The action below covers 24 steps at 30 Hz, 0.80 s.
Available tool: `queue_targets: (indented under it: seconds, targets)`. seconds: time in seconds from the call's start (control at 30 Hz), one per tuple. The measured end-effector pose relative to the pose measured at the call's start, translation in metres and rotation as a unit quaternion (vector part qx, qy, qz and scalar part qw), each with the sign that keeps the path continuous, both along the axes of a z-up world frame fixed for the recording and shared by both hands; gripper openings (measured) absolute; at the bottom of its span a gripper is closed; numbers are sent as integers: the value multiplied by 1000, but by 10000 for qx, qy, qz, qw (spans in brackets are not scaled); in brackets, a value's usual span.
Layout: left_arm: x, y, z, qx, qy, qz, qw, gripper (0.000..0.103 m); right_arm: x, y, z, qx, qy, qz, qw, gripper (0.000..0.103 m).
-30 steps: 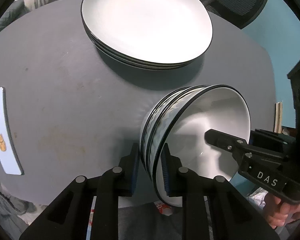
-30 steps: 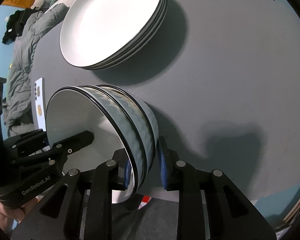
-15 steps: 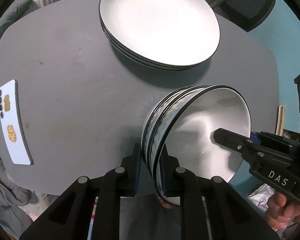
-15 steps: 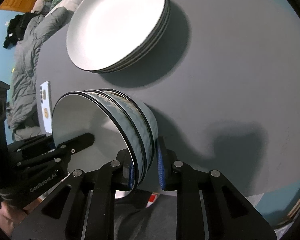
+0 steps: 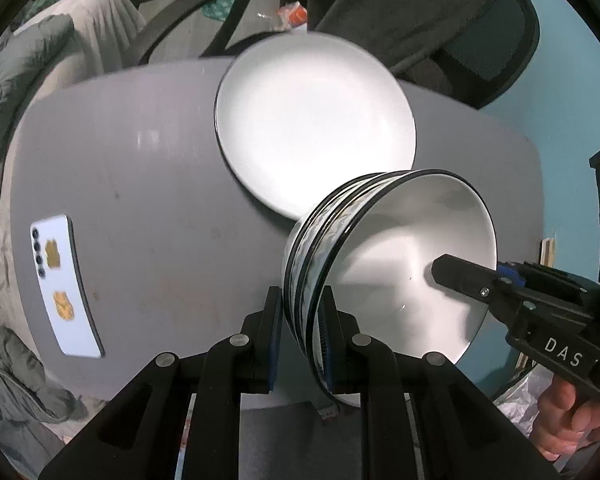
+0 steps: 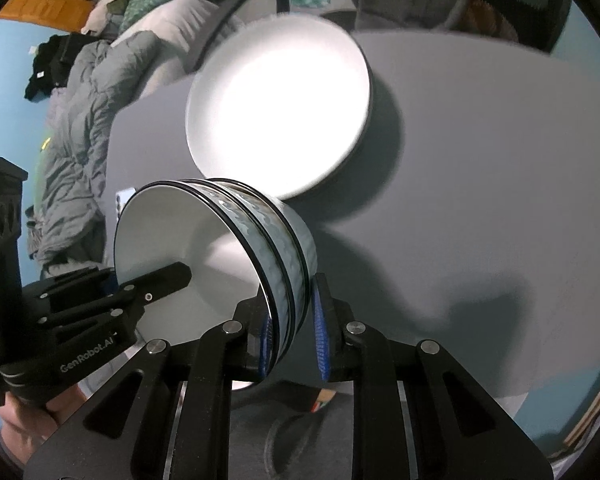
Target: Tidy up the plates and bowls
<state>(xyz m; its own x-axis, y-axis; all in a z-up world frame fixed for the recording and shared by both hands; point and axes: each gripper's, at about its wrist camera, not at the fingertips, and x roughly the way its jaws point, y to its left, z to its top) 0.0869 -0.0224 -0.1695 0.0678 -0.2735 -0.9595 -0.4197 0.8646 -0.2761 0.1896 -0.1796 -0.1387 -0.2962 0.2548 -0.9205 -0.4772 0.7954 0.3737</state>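
Grey table [image 5: 148,184]: both grippers [image 5: 300,336] [image 6: 292,336] pinching the bowl stack [image 5: 380,264] rim, plates [image 5: 316,120] waiting just up-frame, kinda upper middle.

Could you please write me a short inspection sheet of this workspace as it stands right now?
Surface: grey table, faint stains.
Job's things: stack of nested bowls held tilted off the table; plate stack lying flat beyond it.
Clutter: phone face down at the left edge.
Grippers: left tongs and right tongs each clamp opposite rims of the bowls.
Cables: nothing seen.
Surroundings: office chair, bedding, blue wall.
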Motion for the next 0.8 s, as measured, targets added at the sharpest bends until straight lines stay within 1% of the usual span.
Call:
queue_targets:
  seconds: [0.2, 0.3, 0.37, 0.47, 0.53, 0.6, 0.67, 0.73, 0.8]
  targets:
    - [36, 17, -2, 150, -55, 56, 9999, 17, 21, 24, -2, 62, -171, 70, 9998, 18]
    - [56, 23, -8, 155, -72, 93, 9998, 19, 34, 35, -7, 101, -194, 45, 9998, 18]
    - [67, 28, -15, 230, -44, 50, 9997, 19, 41, 41, -13, 94, -187, 26, 9998, 18]
    - [81, 29, -24, 340, 27, -23, 9994, 19, 49, 50, -30, -82, -128, 95, 9998, 15]
    - [84, 32, -25, 454, 12, -36, 9990, 19, 53, 49, -36, -73, -50, 97, 9999, 14]
    - [87, 38, -33, 400, 68, 19, 9992, 19, 61, 44, -29, 45, -48, 150, 9999, 13]
    - [84, 42, -38, 401, 131, 35, 9991, 19, 63, 49, -25, 26, -121, 219, 9997, 14]
    - [86, 41, -40, 429, 95, 50, 9990, 19, 64, 58, -22, -7, -279, 349, 9990, 15]
    - [84, 41, -39, 507, 63, 30, 9987, 19, 66, 61, -22, -52, -314, 410, 9987, 14]
